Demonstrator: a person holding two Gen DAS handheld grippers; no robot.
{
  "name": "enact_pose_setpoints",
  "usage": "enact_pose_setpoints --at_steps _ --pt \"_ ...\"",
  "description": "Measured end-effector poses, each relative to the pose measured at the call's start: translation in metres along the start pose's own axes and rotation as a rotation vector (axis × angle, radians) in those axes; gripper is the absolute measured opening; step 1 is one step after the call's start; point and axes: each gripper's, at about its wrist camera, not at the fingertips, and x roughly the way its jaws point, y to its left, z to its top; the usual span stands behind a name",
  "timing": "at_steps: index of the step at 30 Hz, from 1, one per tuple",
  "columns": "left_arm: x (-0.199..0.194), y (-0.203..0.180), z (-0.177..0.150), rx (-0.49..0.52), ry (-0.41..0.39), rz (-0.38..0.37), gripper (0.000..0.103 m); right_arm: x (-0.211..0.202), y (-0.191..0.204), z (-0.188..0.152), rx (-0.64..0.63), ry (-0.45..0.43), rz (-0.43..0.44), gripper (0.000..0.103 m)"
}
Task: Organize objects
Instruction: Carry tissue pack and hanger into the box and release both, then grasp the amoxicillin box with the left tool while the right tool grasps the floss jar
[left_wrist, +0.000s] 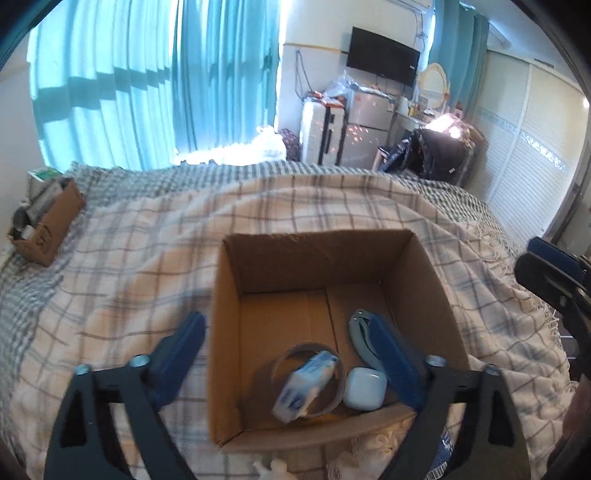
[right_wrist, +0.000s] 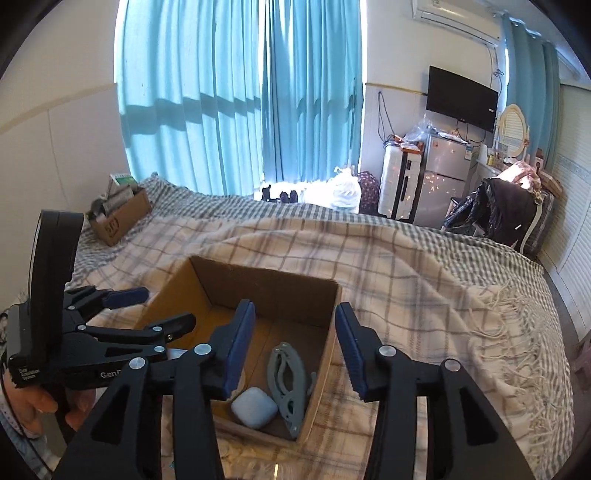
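Between the spread fingers of the left gripper (left_wrist: 291, 354) sits an open brown cardboard box (left_wrist: 424, 280) on a bed covered with a cream plaid blanket (left_wrist: 147, 258); nothing is held. Inside the box, near its front wall, lie a clear tape ring (left_wrist: 332, 400), a small blue-and-white packet (left_wrist: 304, 386) resting tilted across the ring with print too blurred to read, a pale blue rounded earbud case (left_wrist: 365, 387) just beside the ring, and a grey plastic clip (left_wrist: 360, 332) partly hidden behind the right-hand finger.

The right gripper (right_wrist: 295, 350) hangs over the same box (right_wrist: 266, 284), its fingers also spread and empty, with the earbud case (right_wrist: 254, 407) and grey clip (right_wrist: 290, 384) lying between them and touching each other. On the black body of the left gripper (right_wrist: 155, 308), seen from the right wrist view, white lettering reads "Gen" and a small label reads "Data Acquisition System".

Far off to the left of the fingers a smaller brown cardboard box (right_wrist: 120, 216) stuffed with items stands on the bed. Beyond the bed hang turquoise curtains (right_wrist: 236, 92), with a wall-mounted black television (right_wrist: 461, 98), a silver fridge (right_wrist: 443, 177), a white suitcase (right_wrist: 397, 182) and an oval mirror (right_wrist: 513, 125) to the right.
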Motion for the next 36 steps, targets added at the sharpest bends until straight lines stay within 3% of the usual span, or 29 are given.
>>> enact_pose_setpoints --at_steps 2,3,8,11,18,22,32,36 --pt "-0.017 0.002 0.000 -0.007 -0.031 0.023 0.103 -0.020 0.000 -0.001 -0.015 -0.007 -0.006 0.065" --pt "-0.028 0.004 -0.003 -0.011 -0.043 0.035 0.103 -0.030 0.000 -0.003 -0.027 -0.009 -0.010 0.066" --pt "-0.056 0.008 -0.026 -0.035 -0.039 0.064 0.103 -0.063 -0.002 -0.022 -0.019 0.008 -0.012 0.088" --pt "-0.065 0.011 -0.055 -0.043 -0.047 0.098 0.103 -0.068 -0.003 -0.047 -0.010 0.044 0.004 0.093" --pt "-0.055 0.011 -0.130 -0.041 -0.020 0.107 0.103 -0.028 0.000 -0.118 0.012 0.170 0.025 0.095" --pt "-0.035 0.007 -0.165 -0.020 0.060 0.080 0.103 -0.005 -0.005 -0.148 0.033 0.253 0.026 0.095" --pt "-0.012 -0.022 -0.187 0.060 0.185 -0.085 0.103 -0.002 -0.007 -0.156 0.065 0.287 -0.011 0.095" --pt "-0.005 -0.029 -0.194 0.068 0.190 -0.158 0.103 -0.006 -0.007 -0.159 0.075 0.290 -0.012 0.095"
